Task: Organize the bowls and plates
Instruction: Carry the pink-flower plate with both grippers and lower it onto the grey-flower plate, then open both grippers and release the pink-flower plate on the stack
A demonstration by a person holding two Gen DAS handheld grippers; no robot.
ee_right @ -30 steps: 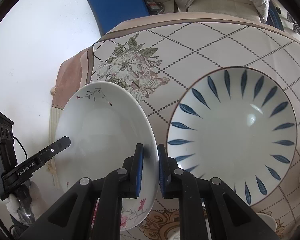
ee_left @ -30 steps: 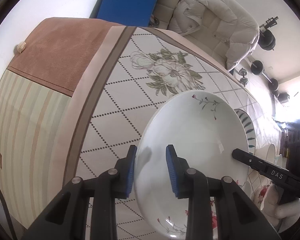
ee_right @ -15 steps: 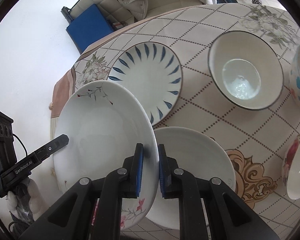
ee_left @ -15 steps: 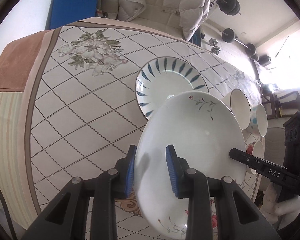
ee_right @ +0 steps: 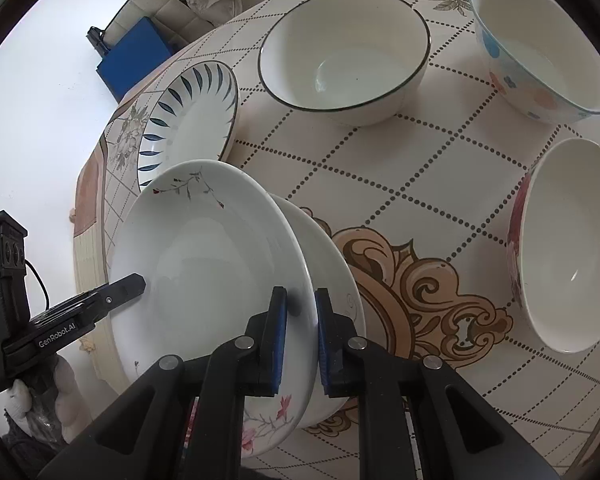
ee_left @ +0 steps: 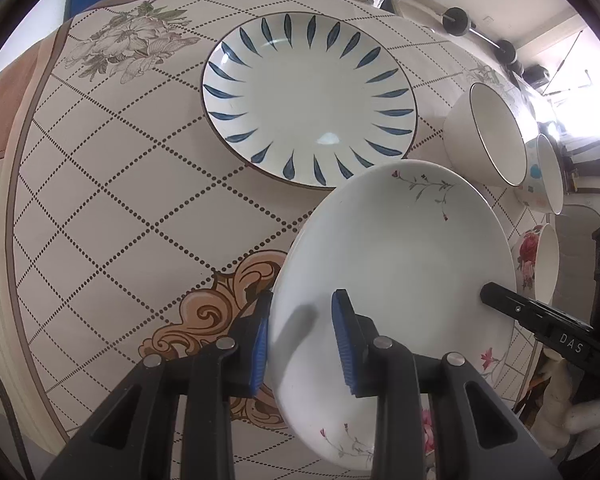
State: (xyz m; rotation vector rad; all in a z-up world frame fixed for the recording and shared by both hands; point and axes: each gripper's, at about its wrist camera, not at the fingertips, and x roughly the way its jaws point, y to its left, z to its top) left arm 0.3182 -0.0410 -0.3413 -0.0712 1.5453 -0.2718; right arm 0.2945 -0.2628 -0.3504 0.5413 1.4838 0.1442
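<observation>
A white plate with thin floral sprigs (ee_left: 400,260) (ee_right: 204,260) hangs tilted above the table, held at two opposite sides. My left gripper (ee_left: 300,344) is shut on its near rim, and my right gripper (ee_right: 300,340) is shut on the other rim. Each gripper shows in the other's view: the right one (ee_left: 540,324), the left one (ee_right: 96,300). Right under the held plate a plain white plate (ee_right: 334,274) lies on the tablecloth, partly hidden. A blue-petal plate (ee_left: 308,96) (ee_right: 188,120) lies flat beyond them.
Three bowls stand on the patterned tablecloth (ee_right: 420,184): a white one with a dark rim (ee_right: 344,60), a spotted one (ee_right: 540,52) and a rose-printed one (ee_right: 568,248). White floor, a blue mat (ee_right: 134,54) and a sofa lie past the table's edge.
Both grippers carried the floral plate across the table from the flower-printed corner, past the blue-petal plate, to above the plain white plate. The bowls came into view. Neither grip changed.
</observation>
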